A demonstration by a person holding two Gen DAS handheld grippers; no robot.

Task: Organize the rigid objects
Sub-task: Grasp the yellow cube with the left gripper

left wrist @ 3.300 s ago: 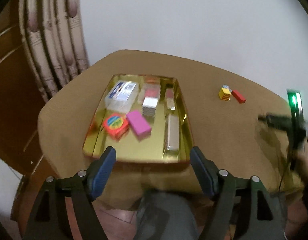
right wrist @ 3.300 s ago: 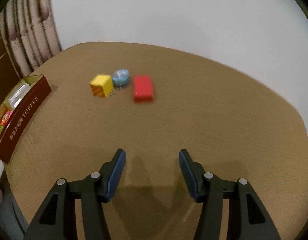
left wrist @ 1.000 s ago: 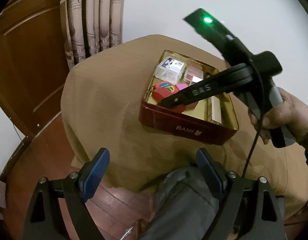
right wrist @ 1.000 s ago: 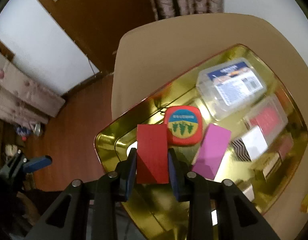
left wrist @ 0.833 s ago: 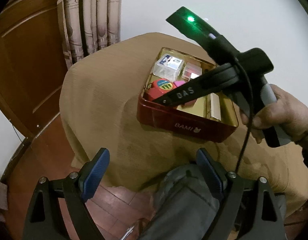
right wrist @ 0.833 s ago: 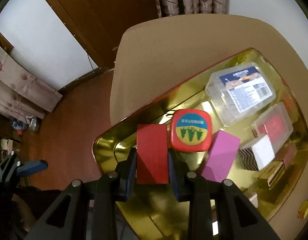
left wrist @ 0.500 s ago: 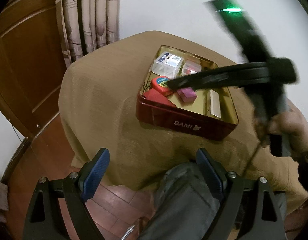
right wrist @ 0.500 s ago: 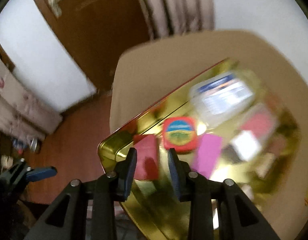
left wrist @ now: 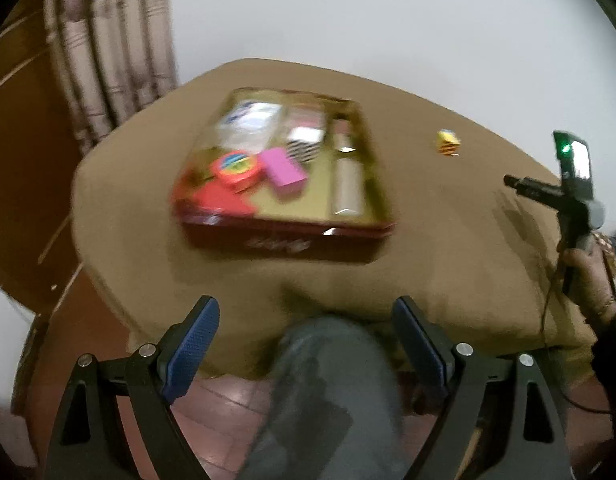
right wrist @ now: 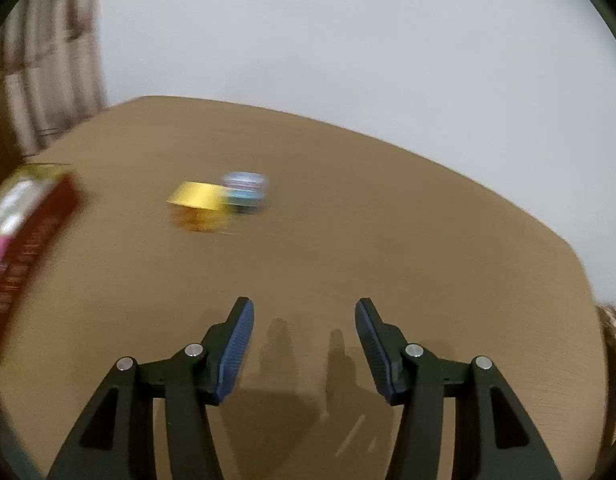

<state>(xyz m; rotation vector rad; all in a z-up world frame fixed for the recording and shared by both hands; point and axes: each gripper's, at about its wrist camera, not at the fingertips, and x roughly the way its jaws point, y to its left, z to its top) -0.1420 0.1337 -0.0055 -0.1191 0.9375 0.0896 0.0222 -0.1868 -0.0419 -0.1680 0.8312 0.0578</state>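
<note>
With both sets of fingers spread wide, empty: left gripper off desk edge, right gripper low over it. Beyond: yellow cube touching blue object. Farther left: red block inside tin.

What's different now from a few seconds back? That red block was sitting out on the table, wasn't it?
Yes. The right gripper carried the red block from the table into the tin, let go, and swung back out, open, facing the yellow box and blue item. Those two stayed put; the left gripper stayed open and empty.
</note>
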